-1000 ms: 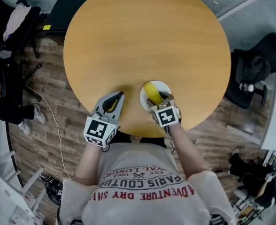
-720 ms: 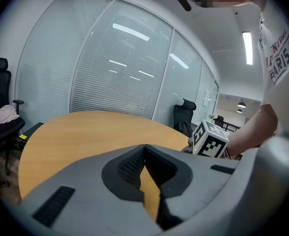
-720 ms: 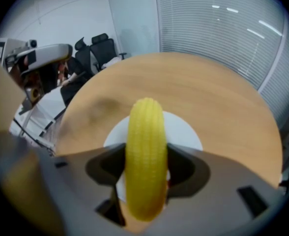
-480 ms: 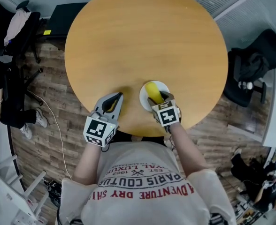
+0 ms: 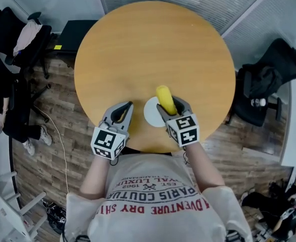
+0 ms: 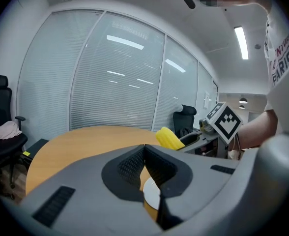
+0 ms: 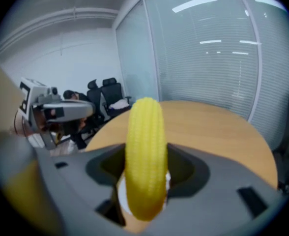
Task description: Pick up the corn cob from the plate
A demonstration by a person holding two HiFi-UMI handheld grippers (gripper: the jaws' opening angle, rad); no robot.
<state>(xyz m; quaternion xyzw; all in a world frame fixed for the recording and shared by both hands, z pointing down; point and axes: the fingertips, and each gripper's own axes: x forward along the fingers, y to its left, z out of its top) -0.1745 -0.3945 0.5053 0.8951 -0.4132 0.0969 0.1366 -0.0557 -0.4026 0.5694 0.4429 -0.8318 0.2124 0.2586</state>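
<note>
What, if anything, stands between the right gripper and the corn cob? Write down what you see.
Nothing visible does. The right gripper has its jaws shut on the cob, which is up off the plate. The left gripper is shut, empty and off to one side.

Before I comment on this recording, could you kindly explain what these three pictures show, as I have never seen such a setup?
There is no robot here: a person holds a handheld two-jaw gripper in each hand. One picture comes from a camera on the person's head, looking down. The other two come from cameras riding on the grippers, each looking along its own jaws. A round wooden table carries one white plate, which is bare. The right gripper is shut on the yellow corn cob and holds it clear of the plate. The left gripper is shut and empty, beside the plate.
</note>
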